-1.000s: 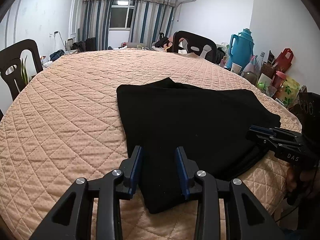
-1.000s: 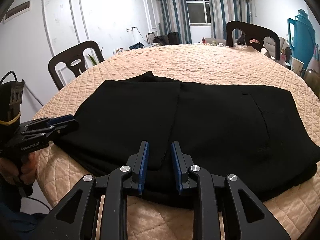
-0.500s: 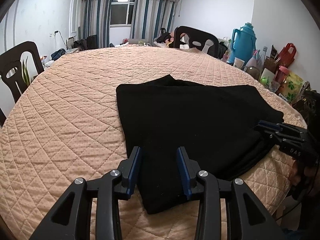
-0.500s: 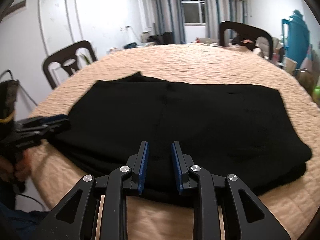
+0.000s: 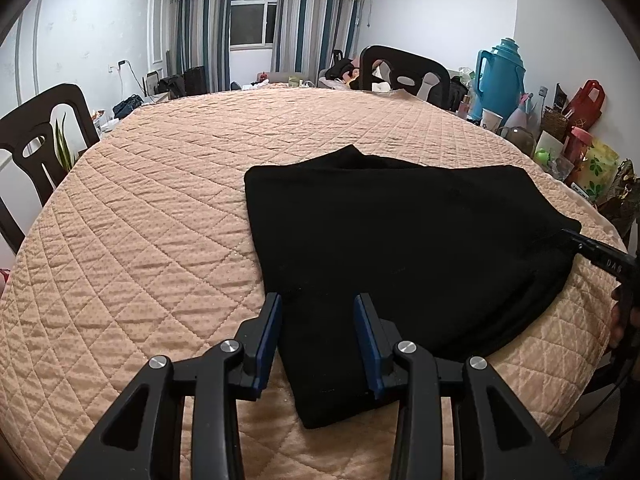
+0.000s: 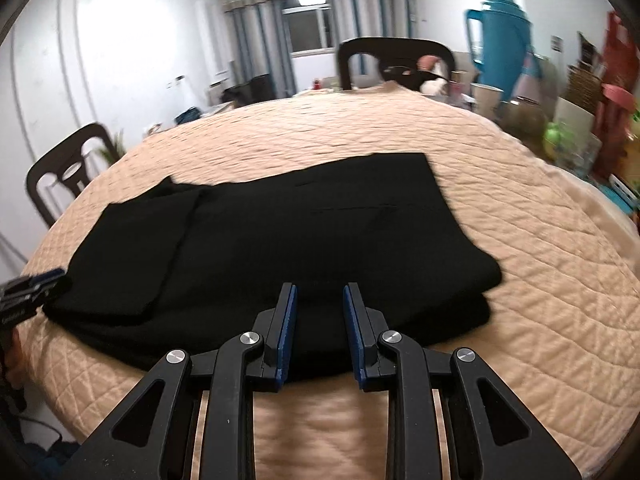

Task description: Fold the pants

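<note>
Black pants [image 5: 400, 240] lie folded into a flat stack on the peach quilted table cover [image 5: 140, 240]. My left gripper [image 5: 318, 300] hovers open above the stack's near left corner, with cloth below the gap and nothing pinched. The right wrist view shows the pants [image 6: 300, 232] stretching left to right. There my right gripper [image 6: 320, 288] stands open over their near edge, toward the right end. From the left wrist view the right gripper [image 5: 576, 240] sits at the pants' far right corner. The left gripper [image 6: 44, 284] shows at the stack's left end.
Dark chairs stand at the far side [image 5: 404, 68] and at the left [image 5: 36, 140]. A teal thermos [image 5: 500, 76], cups, bags and jars crowd the right beyond the table edge. The quilted cover [image 6: 540, 280] drops off just below both grippers.
My right gripper has slid to the right along the pants' near edge and rolled a little. The left gripper has stayed put, its jaws slightly wider.
</note>
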Motion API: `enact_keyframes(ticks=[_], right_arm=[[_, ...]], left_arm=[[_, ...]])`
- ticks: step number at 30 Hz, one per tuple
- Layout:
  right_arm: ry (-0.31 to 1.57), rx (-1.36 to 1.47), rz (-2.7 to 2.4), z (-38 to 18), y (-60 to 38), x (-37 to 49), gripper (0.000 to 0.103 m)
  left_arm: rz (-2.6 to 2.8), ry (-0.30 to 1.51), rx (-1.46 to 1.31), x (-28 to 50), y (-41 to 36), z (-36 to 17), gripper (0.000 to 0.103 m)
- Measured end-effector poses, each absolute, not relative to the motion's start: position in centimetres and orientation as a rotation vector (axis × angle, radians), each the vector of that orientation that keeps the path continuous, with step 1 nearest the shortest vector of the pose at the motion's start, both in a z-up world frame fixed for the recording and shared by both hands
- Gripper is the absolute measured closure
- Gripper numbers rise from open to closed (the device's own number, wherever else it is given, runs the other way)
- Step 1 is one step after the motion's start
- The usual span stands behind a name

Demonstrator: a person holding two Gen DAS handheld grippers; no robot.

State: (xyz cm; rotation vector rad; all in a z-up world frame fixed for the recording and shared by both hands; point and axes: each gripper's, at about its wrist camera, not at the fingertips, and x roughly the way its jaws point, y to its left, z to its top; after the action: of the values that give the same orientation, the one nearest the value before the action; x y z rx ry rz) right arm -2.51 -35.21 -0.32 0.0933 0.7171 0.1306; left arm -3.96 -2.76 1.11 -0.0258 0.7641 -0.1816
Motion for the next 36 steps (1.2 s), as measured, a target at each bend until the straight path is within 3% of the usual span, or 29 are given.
enact_keyframes(ticks=[4, 19, 22, 27, 36], right_arm=[[0.714, 0.149, 0.137, -0.2, -36.3, -2.4, 0.078], [0.700, 0.186, 0.114, 0.3, -38.0, -4.2, 0.078], [0.720, 0.156, 0.072, 0.1, -38.2, -4.7, 0.072], [0.727, 0.194, 0.042, 0.0, -39.5, -5.4, 0.071], [0.632, 0.252, 0.252, 1.9, -34.8, -3.8, 0.071]], left_arm=[[-0.174, 0.772, -0.037, -4.0, -2.5, 1.0, 0.057], [-0.162, 0.765, -0.075, -4.9, -1.2, 0.9, 0.055], [-0.154, 0.761, -0.083, -5.3, -0.6, 1.0, 0.055], [-0.140, 0.741, -0.073, -5.5, -0.6, 1.9, 0.056], [-0.230, 0.767, -0.037, -2.9, -3.7, 1.7, 0.056]])
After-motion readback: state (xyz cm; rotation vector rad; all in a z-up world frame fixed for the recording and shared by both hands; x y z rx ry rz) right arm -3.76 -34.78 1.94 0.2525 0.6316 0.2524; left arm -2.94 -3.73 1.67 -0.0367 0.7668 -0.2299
